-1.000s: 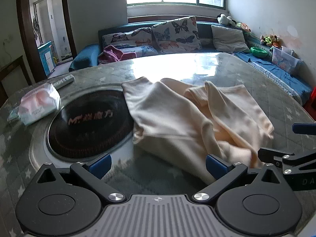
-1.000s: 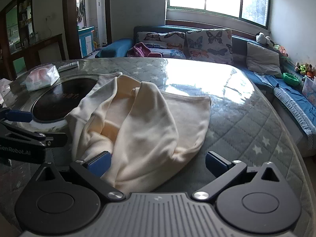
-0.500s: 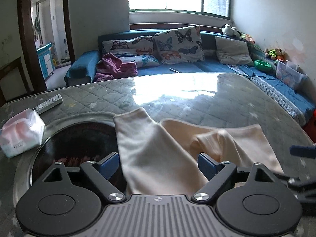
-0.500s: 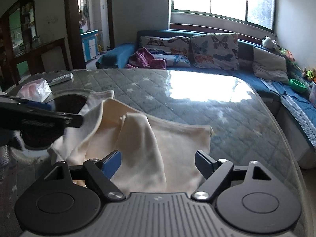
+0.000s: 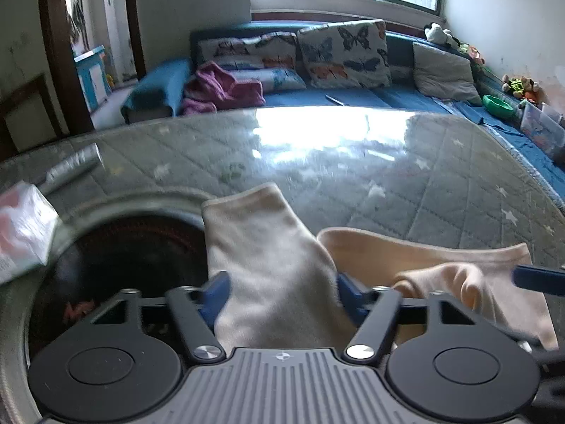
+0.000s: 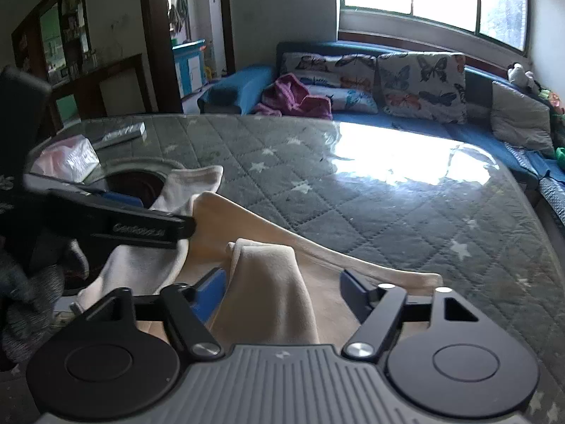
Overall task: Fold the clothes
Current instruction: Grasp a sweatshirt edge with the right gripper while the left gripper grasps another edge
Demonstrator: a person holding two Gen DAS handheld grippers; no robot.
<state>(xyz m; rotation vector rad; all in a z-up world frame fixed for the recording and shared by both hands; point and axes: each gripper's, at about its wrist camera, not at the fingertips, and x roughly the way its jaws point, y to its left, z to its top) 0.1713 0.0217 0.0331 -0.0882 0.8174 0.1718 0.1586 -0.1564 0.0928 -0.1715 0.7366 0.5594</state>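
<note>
the step in hand was the first grasp: both claws were closing on the near end of a cream garment (image 5: 370, 251) that lay crumpled on the quilted counter (image 5: 388, 183), partly draped over the dark round inset (image 5: 123, 247) at the left. the left claw (image 5: 280, 293) had a pale sleeve-like part of the cloth running up between its blue pads (image 5: 215, 293); the jaws were partway in and closing, and the cloth seemed to touch both pads, though a firm pinch could not be told. the right claw (image 6: 282, 291) straddled a raised fold of the same garment (image 6: 268, 282); its jaws were closing too, the left pad against the fold, the right pad clear of it with a gap.

as a judgement, the next move called for finishing both pinches on cloth alone, then lifting and drawing the garment flat clear of the inset before any fold.

the left wrist view showed the sleeve end (image 5: 247, 205) reaching over the inset's rim and only a blue fingertip of the other claw at the right edge. the right wrist view showed what the left did not: the left claw's black finger (image 6: 141, 228) from the side, over the cloth, a tissue pack (image 6: 67, 159) and a remote (image 6: 120, 134) at the far left, and a grey sleeve (image 6: 21, 282) of the person.
</note>
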